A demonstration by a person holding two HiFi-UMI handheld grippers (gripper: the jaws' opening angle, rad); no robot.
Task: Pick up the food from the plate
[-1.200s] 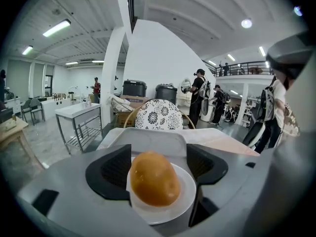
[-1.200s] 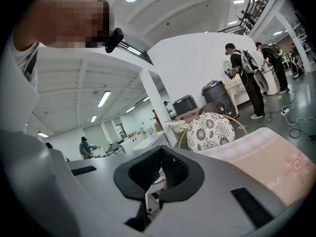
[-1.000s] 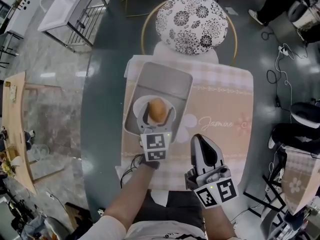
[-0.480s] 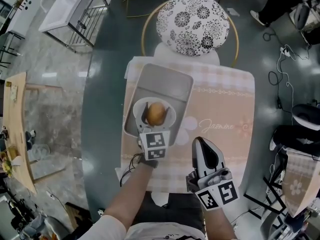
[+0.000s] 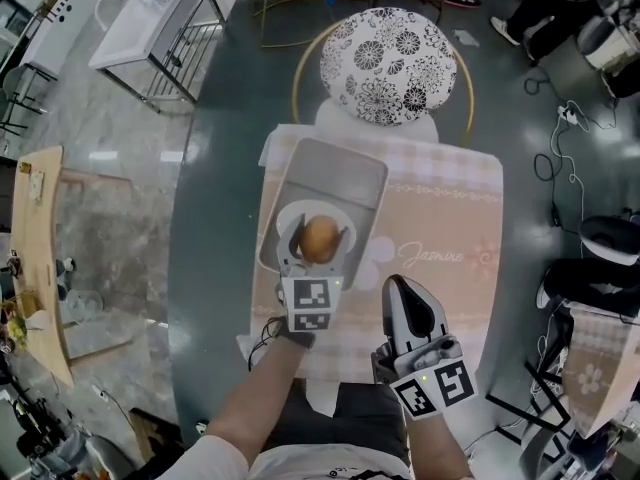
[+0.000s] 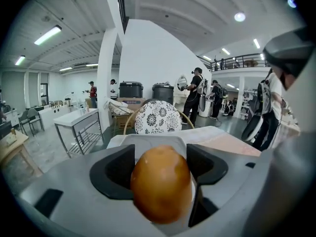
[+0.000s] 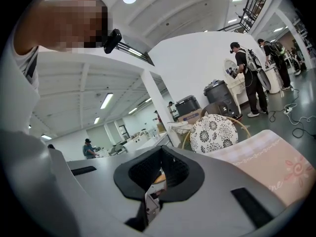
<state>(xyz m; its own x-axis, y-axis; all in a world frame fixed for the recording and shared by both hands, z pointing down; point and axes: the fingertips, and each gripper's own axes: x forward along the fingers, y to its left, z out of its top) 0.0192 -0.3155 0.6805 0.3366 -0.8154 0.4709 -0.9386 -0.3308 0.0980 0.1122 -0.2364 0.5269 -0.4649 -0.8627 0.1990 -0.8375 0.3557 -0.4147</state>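
Food (image 6: 161,184) clamped in left tool (image 5: 319,240); mat (image 5: 440,218) reads "Jasmine"

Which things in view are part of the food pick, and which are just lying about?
In the job:
- food, clamped in the left gripper
- white plate beneath it
- grey tray holding the plate

Lying about:
- right gripper, shut and empty
- pink tablecloth
- floral chair
- floor cables
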